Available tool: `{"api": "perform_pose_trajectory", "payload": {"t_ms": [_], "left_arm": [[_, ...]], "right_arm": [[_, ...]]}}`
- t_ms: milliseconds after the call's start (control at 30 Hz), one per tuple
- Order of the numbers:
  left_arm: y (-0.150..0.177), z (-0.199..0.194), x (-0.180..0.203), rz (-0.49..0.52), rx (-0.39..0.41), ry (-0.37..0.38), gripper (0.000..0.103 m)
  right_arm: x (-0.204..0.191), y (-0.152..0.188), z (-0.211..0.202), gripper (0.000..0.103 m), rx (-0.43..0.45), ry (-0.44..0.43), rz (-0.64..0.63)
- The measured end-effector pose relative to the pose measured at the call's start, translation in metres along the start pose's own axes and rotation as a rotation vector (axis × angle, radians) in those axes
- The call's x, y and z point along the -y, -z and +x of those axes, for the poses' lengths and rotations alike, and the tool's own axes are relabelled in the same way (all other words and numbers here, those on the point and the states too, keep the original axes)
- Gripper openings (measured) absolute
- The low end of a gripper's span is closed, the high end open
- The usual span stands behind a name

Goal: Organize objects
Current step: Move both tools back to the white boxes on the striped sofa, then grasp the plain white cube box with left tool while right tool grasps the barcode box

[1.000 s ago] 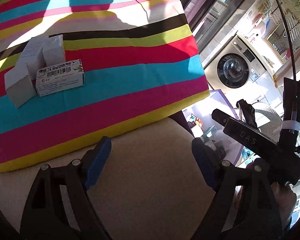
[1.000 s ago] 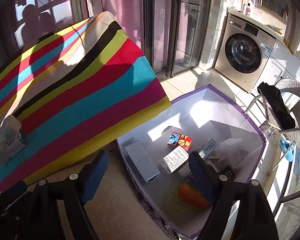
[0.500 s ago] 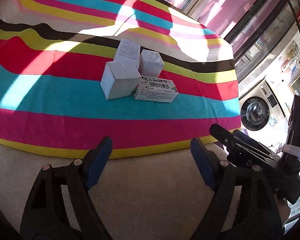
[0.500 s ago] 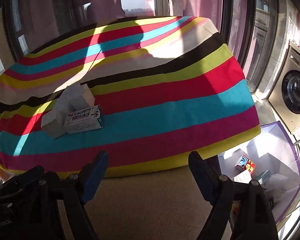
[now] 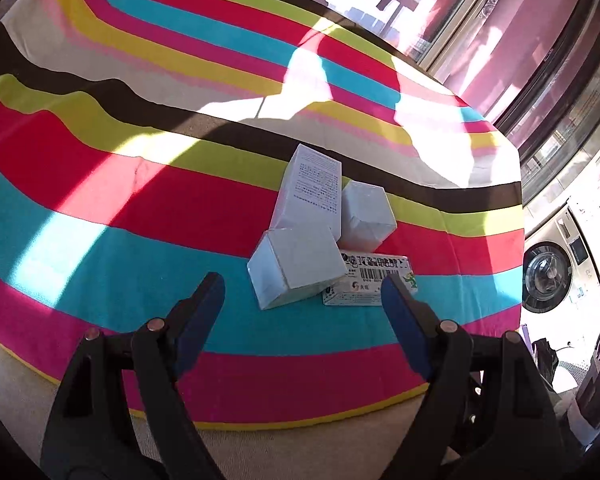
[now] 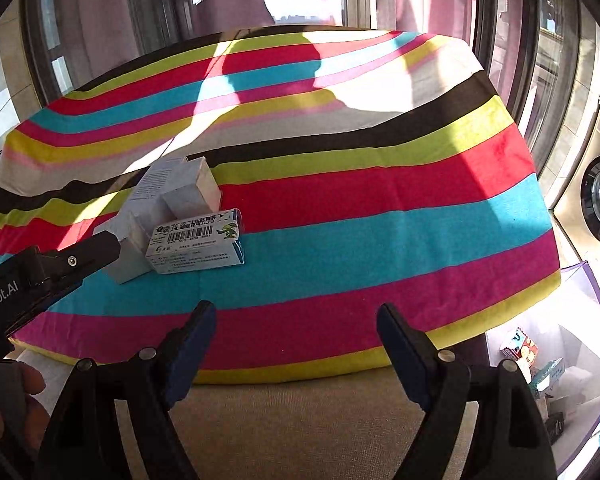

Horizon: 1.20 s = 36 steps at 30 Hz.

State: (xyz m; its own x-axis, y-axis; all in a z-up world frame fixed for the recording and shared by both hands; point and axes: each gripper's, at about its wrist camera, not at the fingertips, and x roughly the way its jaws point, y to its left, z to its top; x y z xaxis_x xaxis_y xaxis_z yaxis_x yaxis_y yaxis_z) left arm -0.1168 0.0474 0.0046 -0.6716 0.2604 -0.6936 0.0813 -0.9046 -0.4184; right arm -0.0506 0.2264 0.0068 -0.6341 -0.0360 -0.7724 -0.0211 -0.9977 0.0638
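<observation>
A small heap of boxes lies on the striped cloth [image 5: 120, 200]: a plain white box [image 5: 296, 266] nearest, a tall printed white box [image 5: 310, 192] behind it, a small white cube box [image 5: 366, 214] and a barcode box [image 5: 370, 280] flat at the right. My left gripper [image 5: 302, 300] is open just short of the plain white box, nothing between its fingers. In the right wrist view the same heap sits at the left, barcode box [image 6: 198, 246] in front. My right gripper [image 6: 296, 320] is open over the cloth's front edge, well right of the heap.
A purple-edged bin [image 6: 560, 360] with several small boxes stands on the floor at the right. A washing machine [image 6: 596, 208] is behind it. The left gripper's body and a hand [image 6: 4, 392] fill the lower left of the right wrist view. Glass doors lie beyond the table.
Both grippers swung left from the bin side toward the table. The heap of boxes now sits centred just ahead of the left gripper. Both stayed open.
</observation>
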Motion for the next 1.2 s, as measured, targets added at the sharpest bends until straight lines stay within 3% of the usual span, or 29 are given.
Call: {"api": "perform_pose_trajectory", "payload": {"t_ms": [167,200,233,733,1200], "left_arm": [[-0.008,0.020,0.001,0.005,-0.029,-0.051,0.081],[-0.008,0.023,-0.001,0.004,-0.038,-0.052,0.066],[-0.008,0.025,-0.004,-0.002,-0.055,-0.036,0.060],[0.013,-0.024,-0.062,-0.054,0.001,-0.034,0.059],[0.019,-0.025,-0.057,-0.029,0.030,-0.028,0.059]], "right_arm": [[-0.001,0.000,0.001,0.083,-0.001,-0.011,-0.010],[-0.001,0.000,0.001,0.083,-0.001,-0.015,-0.011],[-0.002,-0.001,0.001,0.083,-0.002,-0.022,-0.013],[-0.049,-0.012,0.018,0.083,0.005,-0.120,-0.112],[-0.071,-0.026,0.044,0.083,-0.019,-0.144,-0.109]]}}
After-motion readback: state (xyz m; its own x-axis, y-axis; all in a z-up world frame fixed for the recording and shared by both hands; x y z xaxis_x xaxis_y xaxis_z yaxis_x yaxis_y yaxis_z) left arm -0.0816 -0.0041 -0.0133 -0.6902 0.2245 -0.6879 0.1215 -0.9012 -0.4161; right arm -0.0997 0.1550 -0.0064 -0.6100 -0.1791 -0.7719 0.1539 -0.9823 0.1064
